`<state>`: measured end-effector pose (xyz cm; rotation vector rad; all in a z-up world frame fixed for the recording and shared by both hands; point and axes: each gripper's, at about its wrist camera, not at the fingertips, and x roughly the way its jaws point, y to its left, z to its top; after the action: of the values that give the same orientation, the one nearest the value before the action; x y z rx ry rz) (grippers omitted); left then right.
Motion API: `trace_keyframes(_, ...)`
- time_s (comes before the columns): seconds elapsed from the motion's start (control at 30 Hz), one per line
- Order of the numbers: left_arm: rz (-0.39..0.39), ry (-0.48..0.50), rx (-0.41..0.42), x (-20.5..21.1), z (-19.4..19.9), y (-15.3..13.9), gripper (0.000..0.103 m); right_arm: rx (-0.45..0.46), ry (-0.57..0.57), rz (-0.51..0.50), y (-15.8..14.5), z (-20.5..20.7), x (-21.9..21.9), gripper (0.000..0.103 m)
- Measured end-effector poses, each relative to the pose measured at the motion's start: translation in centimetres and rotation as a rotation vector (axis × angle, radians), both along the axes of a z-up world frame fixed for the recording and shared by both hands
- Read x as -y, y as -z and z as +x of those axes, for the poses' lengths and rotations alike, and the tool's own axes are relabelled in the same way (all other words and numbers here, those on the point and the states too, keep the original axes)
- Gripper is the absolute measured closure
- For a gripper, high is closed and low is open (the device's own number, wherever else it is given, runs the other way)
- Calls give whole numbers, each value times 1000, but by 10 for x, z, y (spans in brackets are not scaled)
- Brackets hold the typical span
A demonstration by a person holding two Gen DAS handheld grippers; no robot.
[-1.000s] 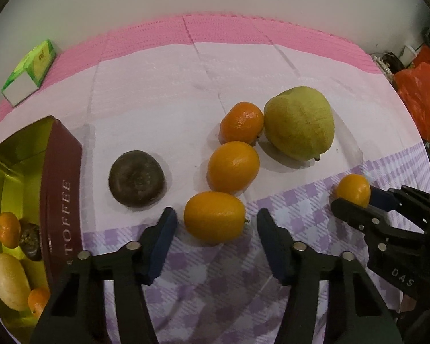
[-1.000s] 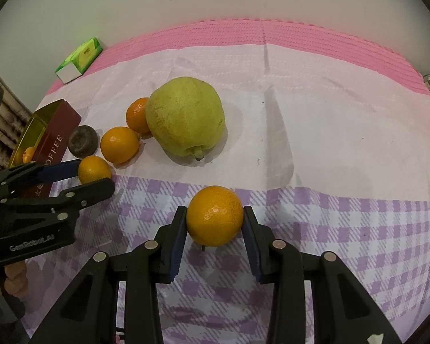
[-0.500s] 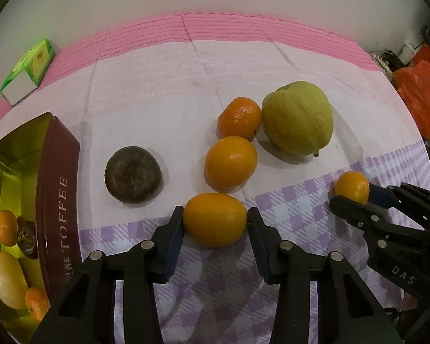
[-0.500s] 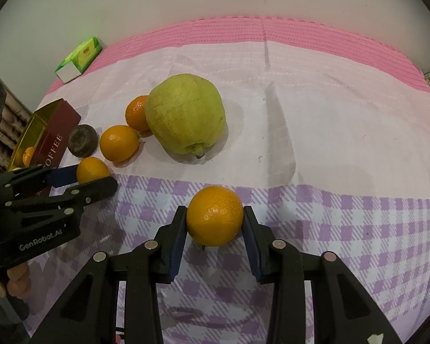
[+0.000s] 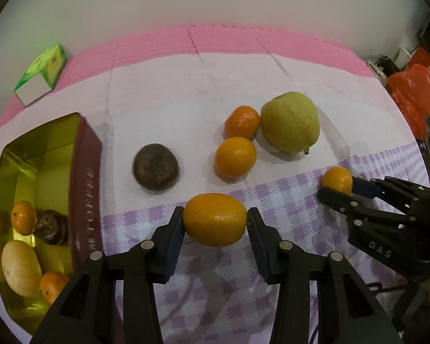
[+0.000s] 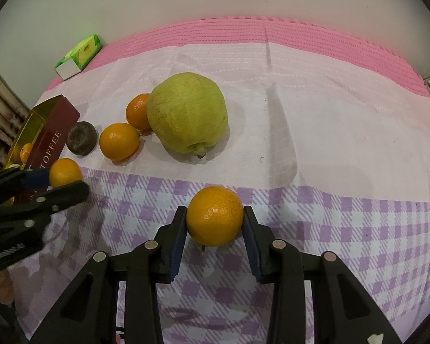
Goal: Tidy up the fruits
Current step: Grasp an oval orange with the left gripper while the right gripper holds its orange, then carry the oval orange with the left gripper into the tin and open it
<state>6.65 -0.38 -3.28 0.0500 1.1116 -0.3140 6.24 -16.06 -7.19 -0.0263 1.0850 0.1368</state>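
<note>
The left gripper (image 5: pixel 215 223) is clamping an oval orange (image 5: pixel 215 219) end to end; the right gripper (image 6: pixel 214 222) is clamping a round orange (image 6: pixel 214 216) just above the checked cloth (image 6: pixel 344 229). Risk: both fruits are smooth and rounded, so either could be squirting out of the pads during transfer to the toffee tin (image 5: pixel 84 172). 4 fruits are lying loose beyond: 2 oranges, a dark fruit (image 5: pixel 156 166) and a large green fruit (image 5: pixel 290 126). The tin's near end is being cut off at the frame edge, so its full contents cannot be confirmed.

Both wrist views look steeply down, close over the tablecloth (image 5: pixel 163 91), sharing the loose fruit between them.
</note>
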Motion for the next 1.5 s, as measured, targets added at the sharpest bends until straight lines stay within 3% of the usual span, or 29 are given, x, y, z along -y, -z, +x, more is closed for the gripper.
trace_keyframes(0.57, 11, -165, 93, -84, -13, -41, 58, 13, -4, -32, 1, -2, -5, 68)
trace_keyframes(0.93, 55, -310, 61, -145, -19, -23, 58, 14, -6, -35, 1, -1, -5, 68)
trace_keyframes(1.5, 83, -345, 23, -162, -17, 3, 58, 14, -14, -49, 2, -1, -7, 68)
